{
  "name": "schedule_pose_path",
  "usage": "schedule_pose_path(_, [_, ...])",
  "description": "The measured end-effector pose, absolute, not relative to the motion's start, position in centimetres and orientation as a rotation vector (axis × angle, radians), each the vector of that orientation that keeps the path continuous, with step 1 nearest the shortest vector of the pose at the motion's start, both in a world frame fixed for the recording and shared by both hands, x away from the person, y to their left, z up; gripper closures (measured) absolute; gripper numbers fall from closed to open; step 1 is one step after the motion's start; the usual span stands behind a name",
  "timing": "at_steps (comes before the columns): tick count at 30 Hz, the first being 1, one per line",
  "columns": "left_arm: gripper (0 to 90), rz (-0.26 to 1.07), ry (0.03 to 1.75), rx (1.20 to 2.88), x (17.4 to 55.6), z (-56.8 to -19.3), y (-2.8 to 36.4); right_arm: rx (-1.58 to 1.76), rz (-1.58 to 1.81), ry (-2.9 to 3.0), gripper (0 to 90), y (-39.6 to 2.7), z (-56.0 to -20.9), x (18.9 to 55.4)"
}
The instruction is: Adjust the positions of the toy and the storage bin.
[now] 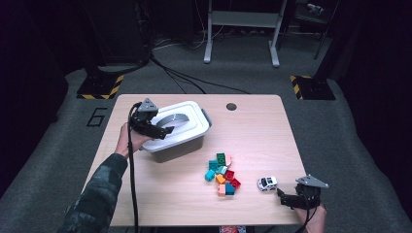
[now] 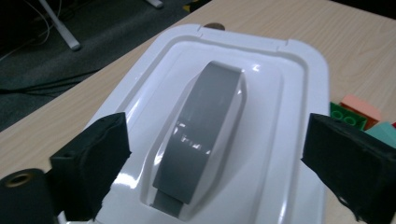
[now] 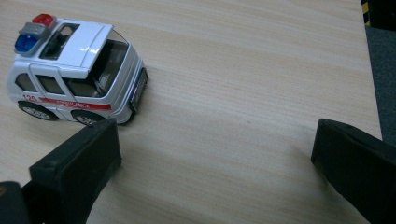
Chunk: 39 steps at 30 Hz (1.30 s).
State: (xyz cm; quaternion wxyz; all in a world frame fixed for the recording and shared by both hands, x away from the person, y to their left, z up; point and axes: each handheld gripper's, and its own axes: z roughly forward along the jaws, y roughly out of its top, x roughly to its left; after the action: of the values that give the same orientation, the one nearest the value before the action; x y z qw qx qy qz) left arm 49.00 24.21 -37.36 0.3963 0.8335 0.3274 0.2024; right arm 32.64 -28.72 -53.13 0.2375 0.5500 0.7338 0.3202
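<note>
My left gripper point(image 1: 163, 130) hovers over the white box lid point(image 2: 261, 84), jaws wide open. Right gripper point(image 1: 285, 195) sits open beside the toy van point(image 3: 74, 74), gripping nothing.

Passage along the table's point(image 1: 252, 121) far right is being left open. The centre is being blocked by the lidded box point(image 1: 177, 128), the brick pile point(image 1: 223, 174) and the toy car point(image 1: 267, 183).

A large "6" point(image 1: 97, 117) is marked on the grey floor, left of the table's far corner in the high view. In the right gripper view, upper left of the frame, the toy car point(image 3: 74, 70) carries a red side stripe with white lettering too small to read and red digits by the rear wheel, seemingly "120"
</note>
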Motion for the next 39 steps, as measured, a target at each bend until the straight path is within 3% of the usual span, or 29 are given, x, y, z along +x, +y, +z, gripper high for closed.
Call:
schedule_pose_path(12, [54.8, 0.500, 0.809, 2.141, 50.4, -38.3, 23.8, 1.505, 0.883, 2.010, 0.7, -28.7, -53.2, 32.6])
schedule_pose_path(27, [65.5, 0.475, 0.770, 2.172, 49.5, -38.2, 21.3, 1.506, 0.880, 2.010, 0.8, -28.7, -53.2, 32.6])
schedule_pose_path(39, [66.8, 0.440, 0.855, 2.137, 48.9, -38.2, 19.8, 1.505, 0.881, 2.010, 0.7, -28.7, -53.1, 32.6])
